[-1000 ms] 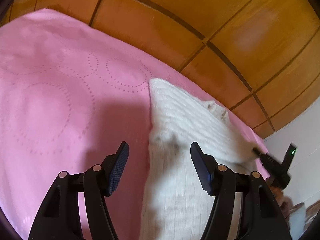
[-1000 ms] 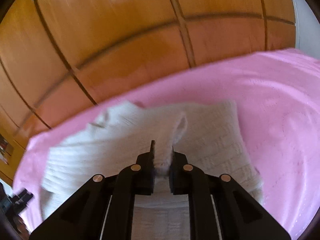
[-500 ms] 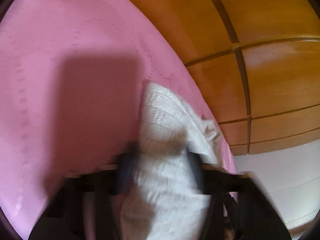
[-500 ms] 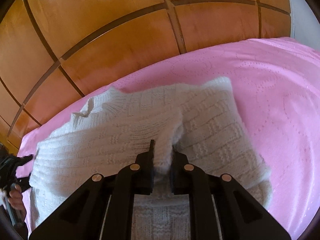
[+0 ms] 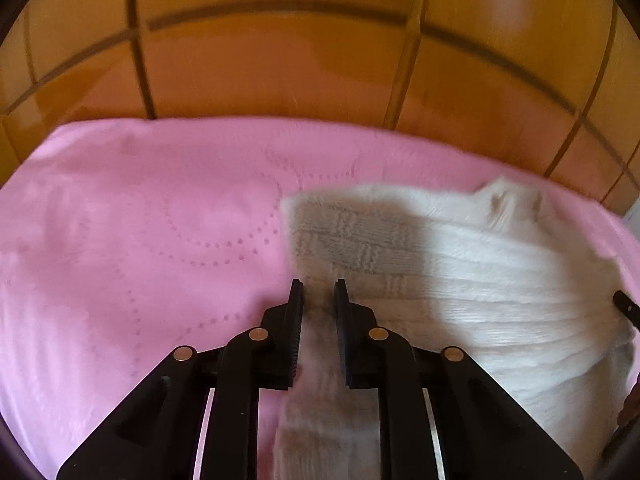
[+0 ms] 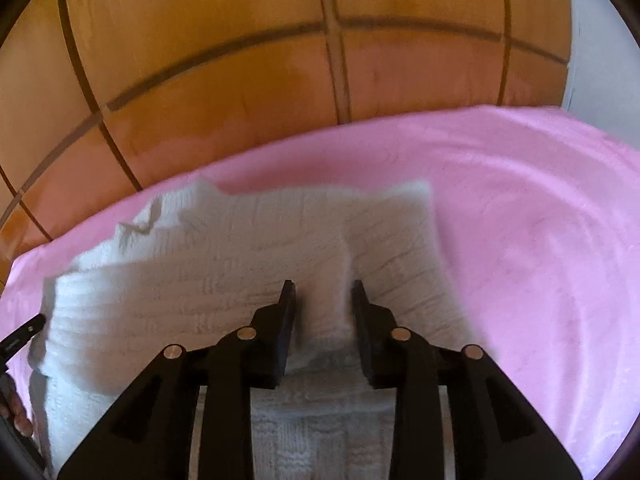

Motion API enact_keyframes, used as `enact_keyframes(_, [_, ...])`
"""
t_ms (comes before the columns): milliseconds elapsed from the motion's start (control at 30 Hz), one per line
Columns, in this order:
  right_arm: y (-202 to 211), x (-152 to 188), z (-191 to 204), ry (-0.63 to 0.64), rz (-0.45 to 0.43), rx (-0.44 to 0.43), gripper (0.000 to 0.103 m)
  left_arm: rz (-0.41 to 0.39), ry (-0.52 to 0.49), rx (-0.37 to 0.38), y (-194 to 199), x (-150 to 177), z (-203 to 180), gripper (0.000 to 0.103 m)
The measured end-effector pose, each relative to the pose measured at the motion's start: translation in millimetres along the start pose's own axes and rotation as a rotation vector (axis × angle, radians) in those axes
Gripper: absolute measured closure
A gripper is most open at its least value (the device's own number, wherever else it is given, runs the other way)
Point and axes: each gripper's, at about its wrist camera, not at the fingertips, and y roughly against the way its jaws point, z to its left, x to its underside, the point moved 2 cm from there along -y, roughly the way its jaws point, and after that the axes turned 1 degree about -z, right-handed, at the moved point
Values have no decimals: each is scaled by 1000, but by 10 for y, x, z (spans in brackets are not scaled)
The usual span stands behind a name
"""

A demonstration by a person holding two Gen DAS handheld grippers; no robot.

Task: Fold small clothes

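A white knitted sweater (image 5: pixel 460 280) lies on a pink bedspread (image 5: pixel 140 240) stitched with dotted circles, and a wall of orange-brown wooden panels (image 5: pixel 280 60) rises behind it. In the left wrist view the left tongs (image 5: pixel 318 292) stand narrow, pinching a fold of the sweater's edge, which fills the gap between the two fingers; the knit runs away from them toward the upper right. In the right wrist view the right tongs (image 6: pixel 323 294) have just been opening: a raised ridge of the white knit (image 6: pixel 240 280) stands between the fingers, with a gap at the pads, so they no longer press on it. The sweater spreads to the left of them and the bare pink cover (image 6: pixel 540 240) lies to the right. At the left edge of that view a black tip of the other tool (image 6: pixel 24 332) shows beside the sweater's end.
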Motion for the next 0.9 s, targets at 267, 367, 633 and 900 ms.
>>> enact_keyframes(267, [58, 139, 403, 118, 26, -79, 50, 20, -65, 30, 109, 436, -305, 52])
enact_keyframes(367, [-108, 312, 440, 145, 26, -41, 47, 3, -92, -11, 118, 474, -342, 52])
enact_keyframes(633, [335, 321, 330, 58, 7, -111, 22, -96, -43, 25, 766, 543, -274, 41])
enact_keyframes(900, [514, 748, 241, 49, 77, -122, 15, -102, -29, 46, 1059, 784, -250, 41])
